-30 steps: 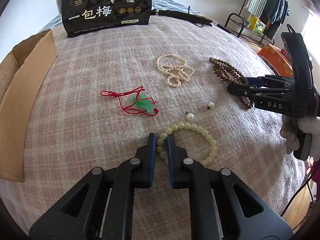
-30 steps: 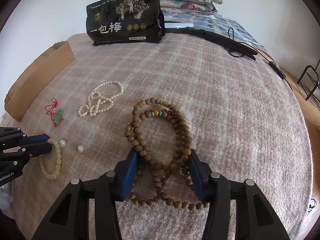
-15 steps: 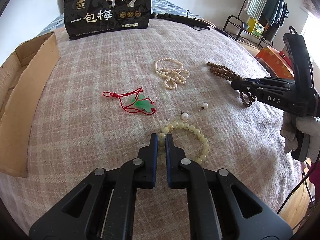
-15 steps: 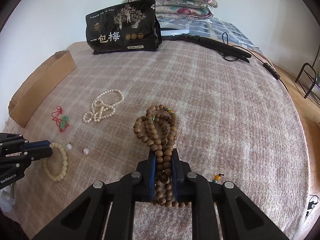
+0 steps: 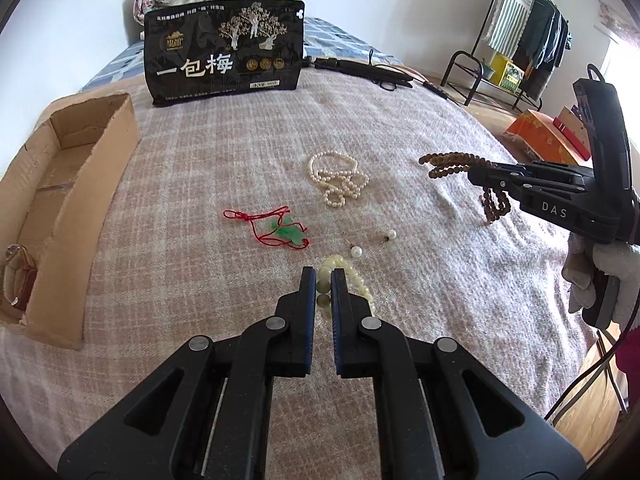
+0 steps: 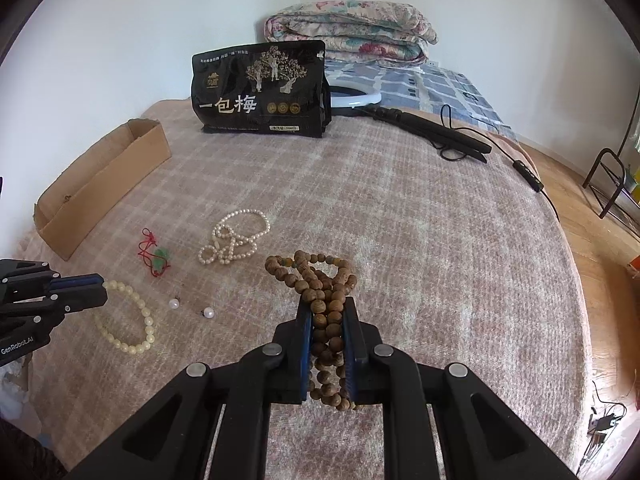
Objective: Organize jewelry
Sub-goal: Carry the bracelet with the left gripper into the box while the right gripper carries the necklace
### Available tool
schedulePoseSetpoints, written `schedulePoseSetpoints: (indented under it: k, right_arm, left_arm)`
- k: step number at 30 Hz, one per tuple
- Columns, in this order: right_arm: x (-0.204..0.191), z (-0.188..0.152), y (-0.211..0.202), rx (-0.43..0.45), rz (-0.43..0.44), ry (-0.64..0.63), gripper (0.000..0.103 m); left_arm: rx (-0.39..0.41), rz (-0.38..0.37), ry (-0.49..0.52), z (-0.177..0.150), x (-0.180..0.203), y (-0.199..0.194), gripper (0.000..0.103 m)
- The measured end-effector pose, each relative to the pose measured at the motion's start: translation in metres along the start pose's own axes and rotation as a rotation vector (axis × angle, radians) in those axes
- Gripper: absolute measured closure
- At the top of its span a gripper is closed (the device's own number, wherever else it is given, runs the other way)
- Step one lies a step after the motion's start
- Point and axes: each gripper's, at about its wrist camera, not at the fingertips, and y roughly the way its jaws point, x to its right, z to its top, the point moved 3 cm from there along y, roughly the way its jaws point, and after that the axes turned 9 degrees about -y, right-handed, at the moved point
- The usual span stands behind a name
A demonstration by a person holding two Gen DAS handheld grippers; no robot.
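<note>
My left gripper (image 5: 323,280) is shut on a pale yellow-green bead bracelet (image 5: 360,284). In the right wrist view the bracelet (image 6: 132,320) droops in a loop from the left gripper (image 6: 102,292); I cannot tell whether its low end touches the blanket. My right gripper (image 6: 328,312) is shut on a bunched brown wooden bead strand (image 6: 316,276), whose loops stick out past the fingertips and hang below them. From the left wrist view, the right gripper (image 5: 474,176) holds the wooden beads (image 5: 452,162) just above the blanket.
On the plaid blanket (image 5: 200,168) lie a pearl necklace (image 5: 338,184), a green pendant on red cord (image 5: 286,232) and two loose pearl earrings (image 5: 356,251). An open cardboard box (image 5: 92,184) sits at the left, a black bag (image 5: 226,52) at the back.
The right gripper, open around the wooden beads a second ago, closed on them and lifted them into a bunch. The left gripper rose a little with the bracelet, which drew together beneath it.
</note>
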Motion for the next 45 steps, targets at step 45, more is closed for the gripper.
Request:
schedulePoseSetpoints:
  k: [45]
  right_arm:
    - [-0.138,0.148,-0.032,0.178,0.117,-0.149,0.092]
  left_arm:
    - [0.286,0.136,-0.161,0.07,-0.154,-0.133,0.098]
